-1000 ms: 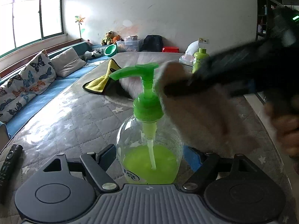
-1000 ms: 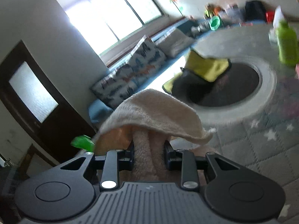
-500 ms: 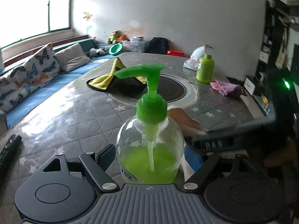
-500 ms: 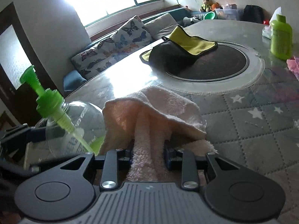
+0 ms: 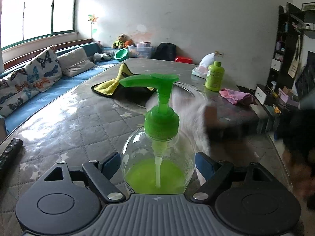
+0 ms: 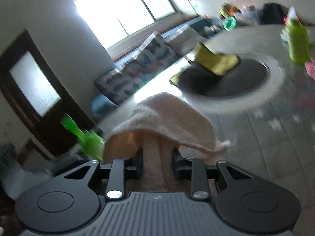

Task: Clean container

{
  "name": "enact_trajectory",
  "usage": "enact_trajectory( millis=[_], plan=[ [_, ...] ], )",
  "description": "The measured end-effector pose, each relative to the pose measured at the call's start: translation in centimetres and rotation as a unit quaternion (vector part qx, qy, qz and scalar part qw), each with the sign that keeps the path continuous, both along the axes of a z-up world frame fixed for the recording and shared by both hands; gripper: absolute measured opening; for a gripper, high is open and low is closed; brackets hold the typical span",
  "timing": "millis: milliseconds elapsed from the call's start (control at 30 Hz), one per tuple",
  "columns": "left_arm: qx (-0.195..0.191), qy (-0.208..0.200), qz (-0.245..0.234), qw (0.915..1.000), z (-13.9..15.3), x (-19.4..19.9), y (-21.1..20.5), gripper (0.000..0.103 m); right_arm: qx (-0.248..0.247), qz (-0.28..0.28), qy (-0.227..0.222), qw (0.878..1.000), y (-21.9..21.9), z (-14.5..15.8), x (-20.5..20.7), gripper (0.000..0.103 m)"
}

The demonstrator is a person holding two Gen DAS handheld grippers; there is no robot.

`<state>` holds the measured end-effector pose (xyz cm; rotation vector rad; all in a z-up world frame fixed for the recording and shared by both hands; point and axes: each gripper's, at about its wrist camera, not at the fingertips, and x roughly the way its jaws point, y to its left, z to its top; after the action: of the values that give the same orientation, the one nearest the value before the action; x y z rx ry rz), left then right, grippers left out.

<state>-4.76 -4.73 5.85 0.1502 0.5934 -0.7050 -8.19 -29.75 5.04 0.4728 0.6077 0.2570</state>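
The grey quilted worktop spreads far and wide, carrying a yellow-and-black cloth at its middle, a green bottle and a pink rag to the far right. Nearest, the left tool has its two fingers closed against the sides of the clear pump bottle, upright with green liquid in its bottom and a green pump on top. The right tool pinches a beige towel, which shows as a blur just right of the bottle's shoulder.
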Motion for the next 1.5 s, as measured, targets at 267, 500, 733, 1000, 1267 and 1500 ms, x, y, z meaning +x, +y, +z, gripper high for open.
enact_trajectory(
  millis=[267,500,733,1000,1267,1500],
  plan=[
    [-0.003,-0.005,-0.010,0.9999,-0.2,0.3,0.0,0.085,0.028,0.048,-0.023,0.998,1.0,1.6,3.9,0.028],
    [-0.006,-0.005,-0.012,0.9999,-0.4,0.4,0.0,0.086,0.059,0.024,0.024,0.998,-0.1,-2.4,6.5,0.029],
    [-0.012,0.011,0.026,0.9995,-0.1,-0.1,0.5,0.086,0.030,0.028,0.064,0.997,0.0,-5.4,6.2,0.029],
    [-0.030,0.032,0.068,0.9968,0.5,-1.3,1.9,0.086,-0.032,0.035,0.050,0.998,2.3,-5.2,3.0,0.029],
    [-0.020,0.004,0.011,0.9997,0.3,-2.2,2.7,0.085,0.019,0.034,0.034,0.999,0.9,-3.6,0.2,0.027],
    [-0.007,-0.016,-0.045,0.9988,0.1,-2.2,2.4,0.086,0.070,0.083,-0.032,0.994,0.5,1.6,0.3,0.027]
  ],
)
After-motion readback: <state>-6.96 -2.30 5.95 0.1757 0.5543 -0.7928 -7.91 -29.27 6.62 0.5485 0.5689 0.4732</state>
